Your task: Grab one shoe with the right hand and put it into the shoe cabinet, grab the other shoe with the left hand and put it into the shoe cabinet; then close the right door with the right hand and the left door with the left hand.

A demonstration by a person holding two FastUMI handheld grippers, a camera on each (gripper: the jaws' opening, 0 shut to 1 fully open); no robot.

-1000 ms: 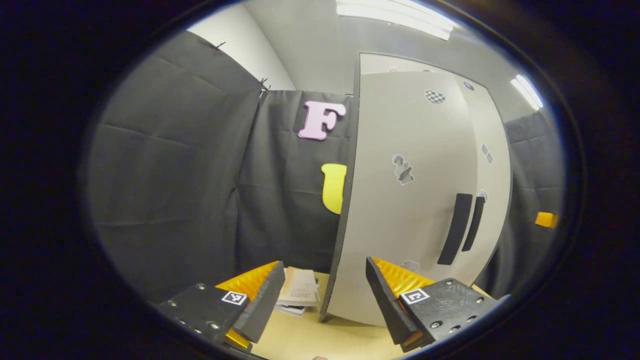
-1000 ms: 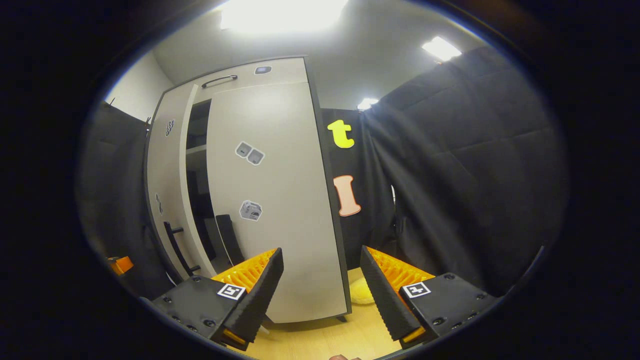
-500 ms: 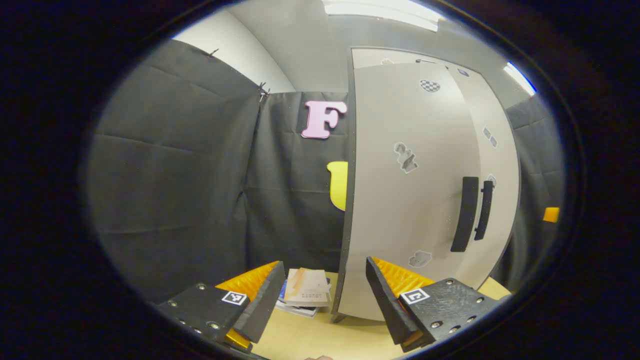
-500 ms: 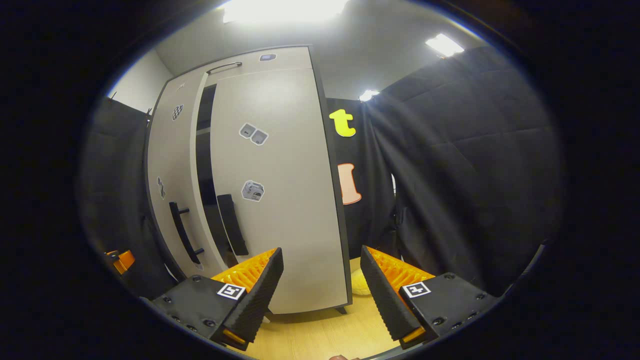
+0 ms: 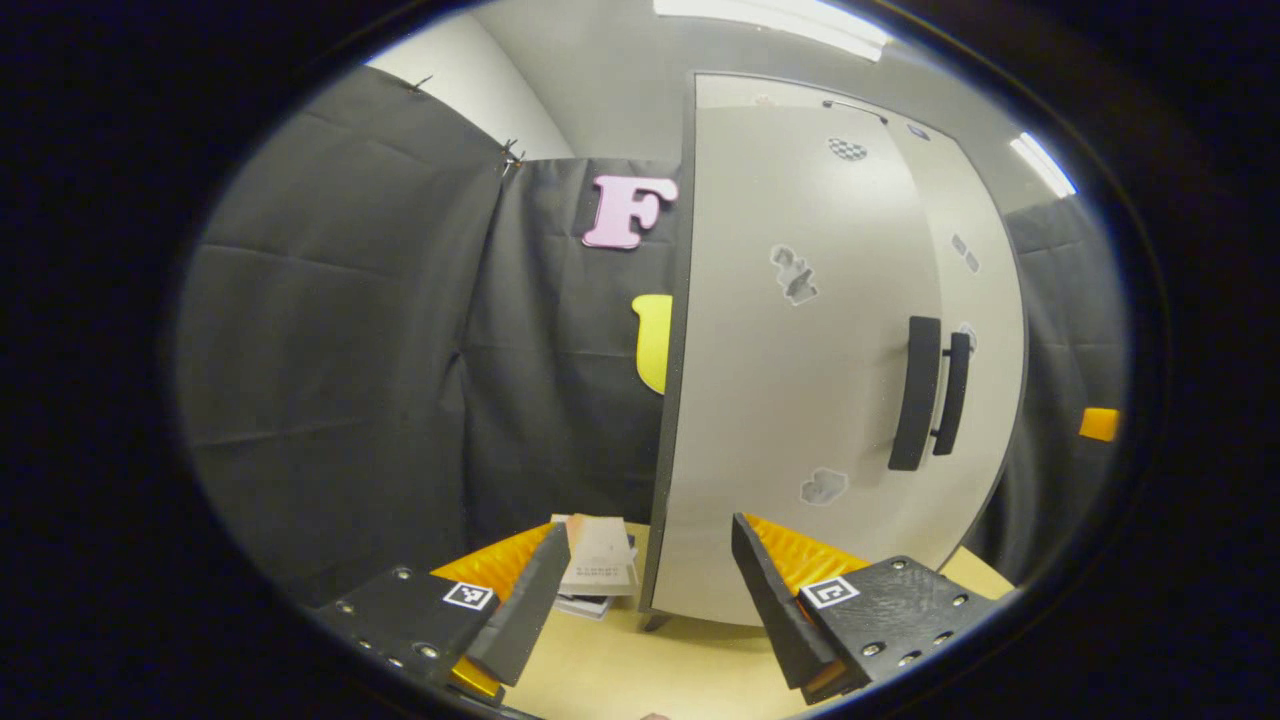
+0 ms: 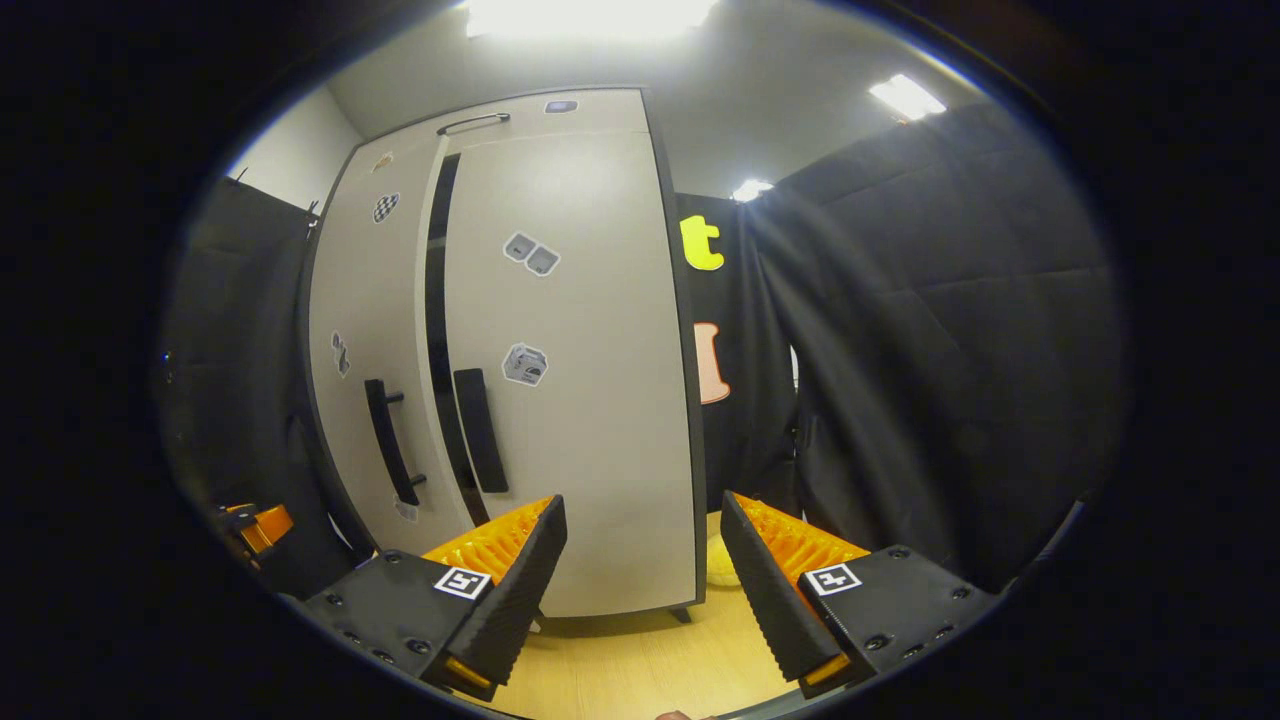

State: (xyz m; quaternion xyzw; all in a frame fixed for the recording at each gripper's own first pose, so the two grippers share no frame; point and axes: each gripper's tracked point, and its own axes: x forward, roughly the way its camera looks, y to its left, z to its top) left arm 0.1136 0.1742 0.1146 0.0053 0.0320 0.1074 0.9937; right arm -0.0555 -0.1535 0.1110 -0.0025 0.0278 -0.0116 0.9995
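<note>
In front of both grippers stands the shoe cabinet (image 6: 560, 350), and the dark gap between its doors has narrowed to a thin slit since a second ago, when shelves showed inside. The left door (image 5: 800, 380) and right door (image 6: 570, 380) now sit nearly flush, their black handles (image 5: 915, 395) side by side. The left gripper (image 5: 640, 590) and right gripper (image 6: 640, 580) are each spread wide, holding nothing, touching nothing. Booklets (image 5: 595, 560) lie on the floor (image 6: 640, 665) beside the cabinet
</note>
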